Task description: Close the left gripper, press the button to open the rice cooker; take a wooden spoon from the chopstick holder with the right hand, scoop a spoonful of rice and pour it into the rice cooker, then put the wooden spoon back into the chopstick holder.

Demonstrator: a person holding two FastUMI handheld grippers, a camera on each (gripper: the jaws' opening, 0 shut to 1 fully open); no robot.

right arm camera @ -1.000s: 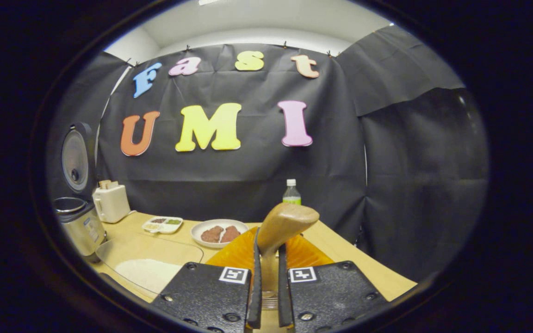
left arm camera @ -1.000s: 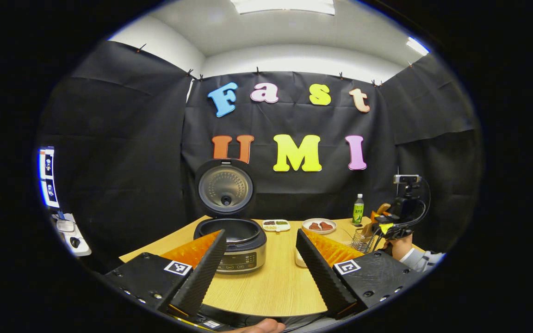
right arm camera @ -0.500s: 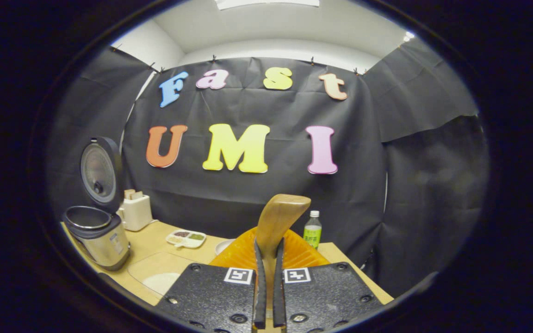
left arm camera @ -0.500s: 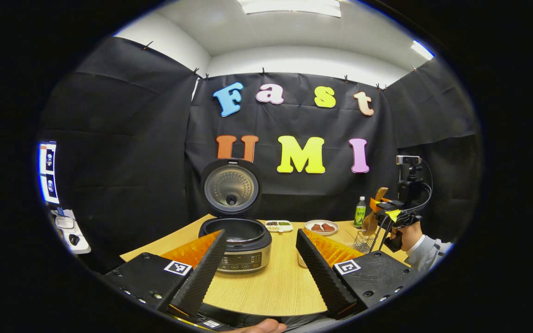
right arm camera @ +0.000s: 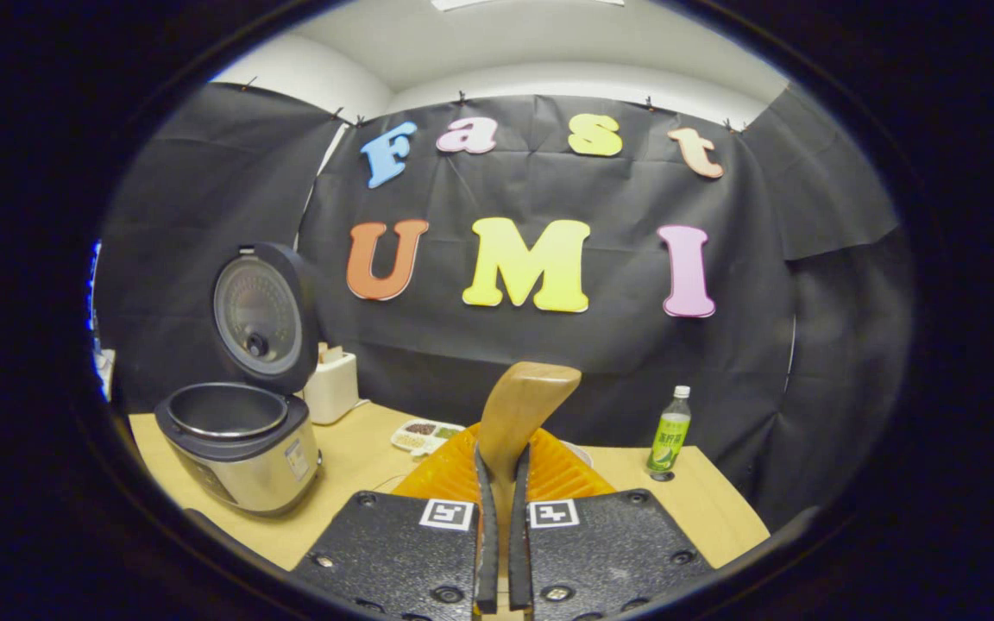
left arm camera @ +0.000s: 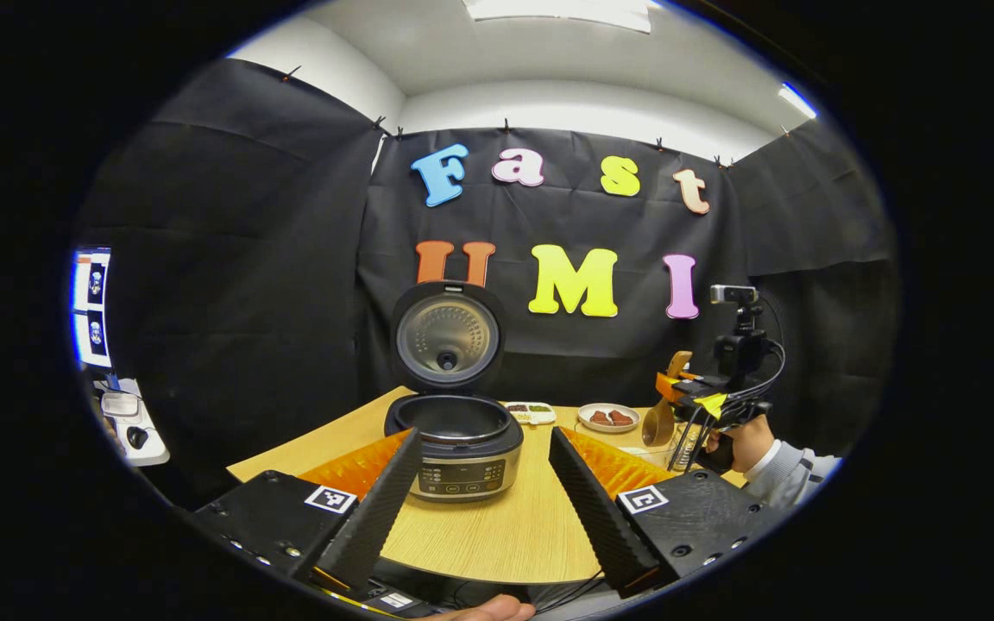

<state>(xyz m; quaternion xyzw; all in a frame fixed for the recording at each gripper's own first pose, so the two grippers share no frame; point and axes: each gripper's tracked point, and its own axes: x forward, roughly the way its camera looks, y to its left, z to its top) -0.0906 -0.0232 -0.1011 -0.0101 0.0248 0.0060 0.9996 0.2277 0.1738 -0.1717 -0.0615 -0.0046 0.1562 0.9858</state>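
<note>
My right gripper stays clenched on the wooden spoon – now lifted clear, swung toward the open rice cooker at nine o'clock – scooping comes next; my left gripper idles agape.

wooden spoon: lower handle is disappearing between the right gripper fingers, so grip depth is unreadable. In the left gripper view the spoon is partly sitting behind that gripper's body. Rice cooker pot interior is staying out of sight below the rim. Dish contents are reading too small to identify. The chopstick holder is too cluttered by cables to pick out.
</note>
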